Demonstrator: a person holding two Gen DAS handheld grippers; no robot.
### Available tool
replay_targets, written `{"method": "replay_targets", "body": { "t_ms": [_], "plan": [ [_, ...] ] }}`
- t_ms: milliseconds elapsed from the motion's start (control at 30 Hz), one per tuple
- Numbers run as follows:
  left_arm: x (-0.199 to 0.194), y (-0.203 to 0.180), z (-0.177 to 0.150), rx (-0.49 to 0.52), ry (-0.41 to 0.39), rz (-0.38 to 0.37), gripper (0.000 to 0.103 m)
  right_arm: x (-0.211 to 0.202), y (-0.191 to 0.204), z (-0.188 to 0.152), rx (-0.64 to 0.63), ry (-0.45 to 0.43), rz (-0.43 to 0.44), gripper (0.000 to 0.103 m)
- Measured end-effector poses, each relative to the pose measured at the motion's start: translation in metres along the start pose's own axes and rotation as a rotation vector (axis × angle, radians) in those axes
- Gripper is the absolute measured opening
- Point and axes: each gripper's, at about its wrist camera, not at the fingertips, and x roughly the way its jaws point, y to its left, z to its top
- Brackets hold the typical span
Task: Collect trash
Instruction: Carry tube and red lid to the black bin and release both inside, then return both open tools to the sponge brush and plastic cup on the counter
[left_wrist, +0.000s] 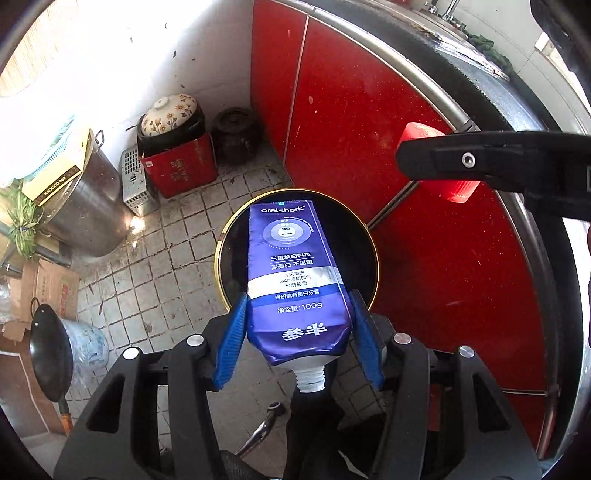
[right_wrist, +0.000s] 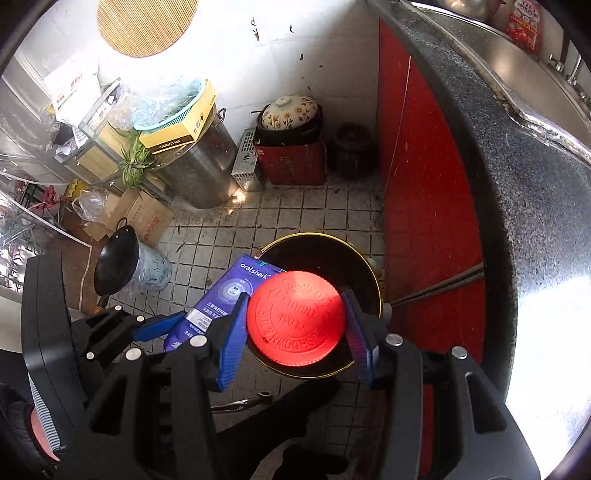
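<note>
Left wrist view: left gripper (left_wrist: 297, 325), black frame with ribbed blue pads, jaws closed on a flattened toothpaste tube (left_wrist: 295, 280). Tube of glossy blue-violet foil with a silver band and white print, creased at the shoulder, its white threaded neck uncapped and pointing back toward the camera, its flat crimped end reaching out beyond the jaws. Directly past the jaws, under the tube, a round black bin (left_wrist: 365, 240) with a thin gold rim, standing on the floor (left_wrist: 192, 243) of small square grey tiles with dark grout, littered with bits of debris. To the right of the jaws, glossy red cabinet doors (left_wrist: 369, 129) with metal edging.

Right wrist view: right gripper (right_wrist: 295, 325), same build, jaws closed on the sides of a red cap (right_wrist: 295, 317), a round plastic disc with raised embossed lettering and a ribbed edge. Cap held over the bin's (right_wrist: 362, 273) dark opening, the gold rim showing beyond and below it. Just left of these jaws, the left gripper (right_wrist: 177, 325) and its tube (right_wrist: 229, 291), whose crimped end sits by the bin's near-left rim. Far right, a speckled dark stone worktop (right_wrist: 517, 184) edge.

Beyond the jaws, against the white wall: steel stockpot (right_wrist: 199, 173), flower-patterned ceramic lid (right_wrist: 288, 110) on a red box, dark jar
</note>
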Motion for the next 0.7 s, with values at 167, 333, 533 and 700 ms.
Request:
{"method": "replay_targets", "body": {
  "t_ms": [167,333,533,700],
  "plan": [
    [0.003,0.006,0.006,-0.037,-0.008,0.006,0.087,-0.005,-0.002,0.007,0.011,-0.021,0.0,0.078],
    [-0.005,0.004,0.005,-0.024,-0.015,0.018,0.087,-0.023,-0.006,0.006,0.008,-0.05,-0.005,0.079],
    [-0.027,-0.006,0.006,-0.009,-0.041,0.03,0.087,-0.06,-0.01,-0.005,0.02,-0.108,-0.015,0.08],
    [-0.061,-0.039,0.016,0.075,-0.106,0.042,0.088,-0.119,-0.025,-0.03,0.072,-0.205,-0.058,0.084]
  ]
}}
